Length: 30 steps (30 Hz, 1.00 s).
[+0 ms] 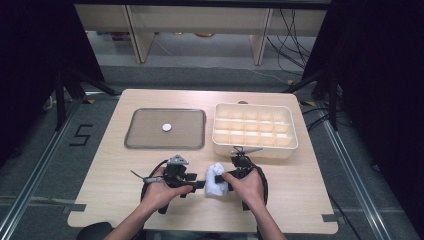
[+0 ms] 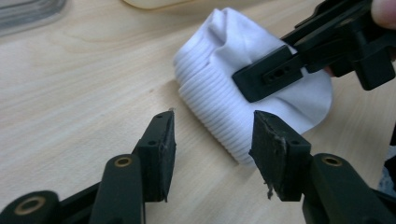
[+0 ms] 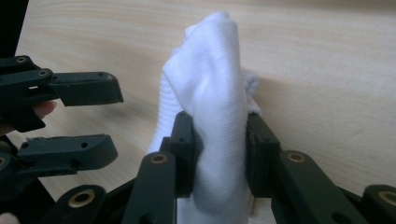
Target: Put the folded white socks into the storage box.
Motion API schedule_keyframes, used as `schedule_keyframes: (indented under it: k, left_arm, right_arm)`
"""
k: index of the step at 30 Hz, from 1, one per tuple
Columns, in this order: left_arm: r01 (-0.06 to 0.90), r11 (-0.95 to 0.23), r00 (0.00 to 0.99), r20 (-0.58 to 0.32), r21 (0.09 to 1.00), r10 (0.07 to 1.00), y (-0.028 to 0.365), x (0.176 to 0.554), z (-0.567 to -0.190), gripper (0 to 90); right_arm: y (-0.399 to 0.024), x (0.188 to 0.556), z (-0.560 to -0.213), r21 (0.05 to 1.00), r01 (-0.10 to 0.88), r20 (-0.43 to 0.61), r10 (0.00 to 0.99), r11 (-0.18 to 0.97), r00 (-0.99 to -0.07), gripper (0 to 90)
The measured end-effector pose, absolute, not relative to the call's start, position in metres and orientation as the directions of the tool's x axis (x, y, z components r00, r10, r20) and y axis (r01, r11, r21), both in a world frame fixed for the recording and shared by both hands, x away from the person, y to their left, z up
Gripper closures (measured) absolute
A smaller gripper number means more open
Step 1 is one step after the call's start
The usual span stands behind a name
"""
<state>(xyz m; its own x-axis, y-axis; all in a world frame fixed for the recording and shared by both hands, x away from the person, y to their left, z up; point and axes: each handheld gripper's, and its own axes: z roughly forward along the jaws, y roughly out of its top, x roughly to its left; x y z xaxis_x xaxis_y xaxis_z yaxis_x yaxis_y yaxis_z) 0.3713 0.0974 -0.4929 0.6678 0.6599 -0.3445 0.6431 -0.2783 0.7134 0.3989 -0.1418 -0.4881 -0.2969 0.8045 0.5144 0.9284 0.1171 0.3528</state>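
Observation:
A white ribbed sock bundle (image 1: 216,181) (image 2: 219,93) (image 3: 210,74) lies on the wooden table near its front edge. My right gripper (image 1: 221,176) (image 3: 217,144) is shut on the sock bundle, with cloth bulging up between its two pads. One of its fingers (image 2: 268,74) presses across the top of the bundle in the left gripper view. My left gripper (image 1: 200,184) (image 2: 212,140) (image 3: 95,119) is open just left of the bundle. Its pads stand apart with bare table between them, and its right pad is close to the ribbed edge.
A grey tray (image 1: 165,146) with a small white disc (image 1: 166,127) on it sits at the back left. A cream box (image 1: 252,150) divided into several compartments stands at the back right, close behind my right gripper. The person's hands come in from the front edge.

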Motion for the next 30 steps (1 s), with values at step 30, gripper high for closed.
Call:
schedule_keyframes:
  k: [30]
  left_arm:
    - [0.569,-0.226,0.647,-0.261,0.791,0.717,0.109,0.368,-0.507,43.5]
  right_arm:
    - [-0.158,0.406,-0.440,0.516,0.854,0.429,0.842,0.070,-0.328,69.3]
